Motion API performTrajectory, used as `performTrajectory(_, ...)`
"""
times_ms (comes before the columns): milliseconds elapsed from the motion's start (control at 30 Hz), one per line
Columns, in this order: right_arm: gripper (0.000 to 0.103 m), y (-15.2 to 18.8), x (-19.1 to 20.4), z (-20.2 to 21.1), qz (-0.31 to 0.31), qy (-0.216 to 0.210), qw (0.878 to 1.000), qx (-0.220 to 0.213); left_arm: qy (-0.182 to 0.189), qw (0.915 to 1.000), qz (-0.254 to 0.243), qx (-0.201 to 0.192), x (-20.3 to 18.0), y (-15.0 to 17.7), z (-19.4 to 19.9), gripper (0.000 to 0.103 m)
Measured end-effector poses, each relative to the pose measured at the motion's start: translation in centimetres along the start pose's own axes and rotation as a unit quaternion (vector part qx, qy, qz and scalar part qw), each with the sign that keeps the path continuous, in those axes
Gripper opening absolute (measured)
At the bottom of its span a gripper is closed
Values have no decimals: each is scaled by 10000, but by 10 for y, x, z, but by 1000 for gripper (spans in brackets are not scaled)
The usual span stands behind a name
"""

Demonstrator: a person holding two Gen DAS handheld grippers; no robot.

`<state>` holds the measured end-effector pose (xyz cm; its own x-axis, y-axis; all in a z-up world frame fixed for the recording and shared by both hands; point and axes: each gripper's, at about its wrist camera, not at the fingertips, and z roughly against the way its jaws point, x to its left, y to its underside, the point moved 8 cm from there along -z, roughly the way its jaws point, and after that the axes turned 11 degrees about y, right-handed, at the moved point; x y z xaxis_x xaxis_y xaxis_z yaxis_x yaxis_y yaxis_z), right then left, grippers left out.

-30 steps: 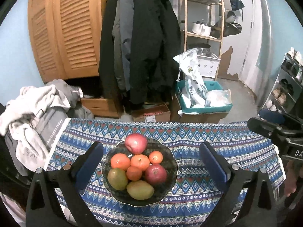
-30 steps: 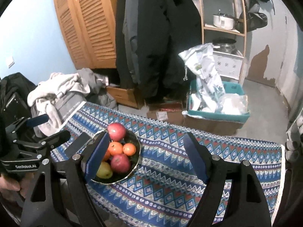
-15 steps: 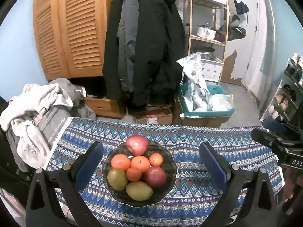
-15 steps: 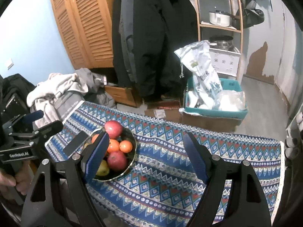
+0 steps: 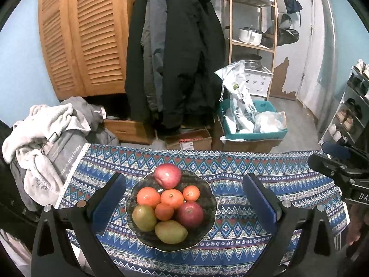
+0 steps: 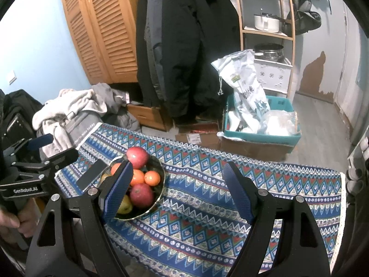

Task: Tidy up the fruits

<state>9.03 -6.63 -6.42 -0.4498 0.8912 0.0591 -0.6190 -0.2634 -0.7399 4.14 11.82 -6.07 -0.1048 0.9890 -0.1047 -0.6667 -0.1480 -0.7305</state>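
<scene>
Bowl (image 5: 207, 210): on patterned cloth (image 6: 207, 196), holds 7 fruits.
Left gripper (image 5: 184, 205): jaws wide, empty, bowl directly ahead between them.
Right gripper (image 6: 177, 194): wide, empty; bowl lies off its left finger.
Nearer: left.

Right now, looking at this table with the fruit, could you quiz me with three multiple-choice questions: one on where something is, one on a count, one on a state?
1. Where is the fruit?
A. in the dark bowl on the patterned cloth
B. loose on the floor
C. on the shelf

2. How many small orange fruits lie in the bowl?
A. one
B. four
C. seven

3. How is the left tool?
A. clamped on an apple
B. open, holding nothing
C. shut tight

Answers:
1 A, all the fruit is piled in the bowl.
2 B, four orange ones show in the left view.
3 B, its blue pads stand wide on either side of the bowl.
</scene>
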Motion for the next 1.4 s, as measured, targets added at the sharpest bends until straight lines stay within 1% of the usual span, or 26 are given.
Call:
performTrajectory(300,80,0,1,0,4,-5,10000,5,-73,10000,-6,-14,2,0,1,102)
performTrajectory(633,80,0,0,2,33,-10,10000,21,-122,9999,-52,77,1,2,-1,102)
performTrajectory(1400,80,1,0,3,51,-12,10000,34,-81,9998,62,164,0,4,-2,102)
